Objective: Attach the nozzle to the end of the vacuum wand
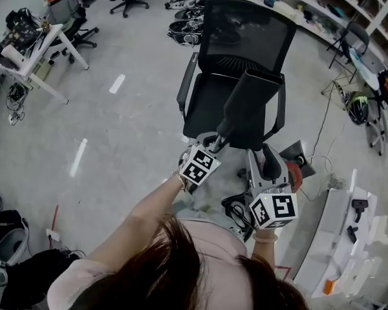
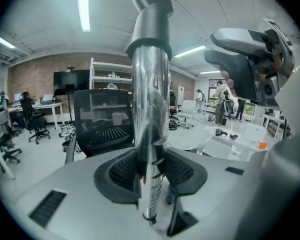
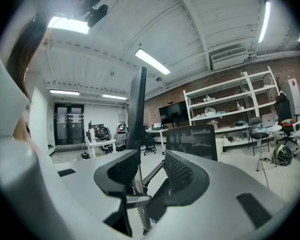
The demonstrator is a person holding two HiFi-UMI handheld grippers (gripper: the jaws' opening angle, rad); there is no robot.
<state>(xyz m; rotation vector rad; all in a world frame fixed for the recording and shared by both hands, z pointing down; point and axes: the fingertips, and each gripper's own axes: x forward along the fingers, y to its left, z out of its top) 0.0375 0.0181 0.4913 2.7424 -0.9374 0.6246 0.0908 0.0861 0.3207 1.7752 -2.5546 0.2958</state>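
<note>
Grey floor (image 1: 116,128) all round; black mesh office chair (image 1: 246,37) stands directly ahead of the person, seat facing them. White worktop (image 1: 333,225) off to the right, a few small dark items on it. The wand (image 2: 150,114), a shiny metal tube, is held out over the chair seat. Its long axis runs from the person's left hand away and slightly to the right in the head view. Nozzle (image 1: 253,105) sits at the wand's far end, dark and flat, widening toward an open mouth that points away from the person, toward the chair back. A grey collar (image 2: 150,46) rings the tube just below the nozzle. In the left gripper view the tube crosses the jaws upright, nozzle end at top of frame, bare end just below the pads. Left tool (image 2: 151,169) is clamped on the wand, ribbed pads pressing it from both sides low on the tube. Right tool (image 3: 149,171) has its jaws apart with nothing pressed between them. In its view the wand and nozzle rise as a thin upright line just beyond the left pad, nozzle seen edge-on, chair back showing through the gap. Head view puts the right tool nearer the person and right of the left one, well short of the nozzle. Marker cube of the left tool (image 1: 199,165) and of the right (image 1: 273,210) both face up.
</note>
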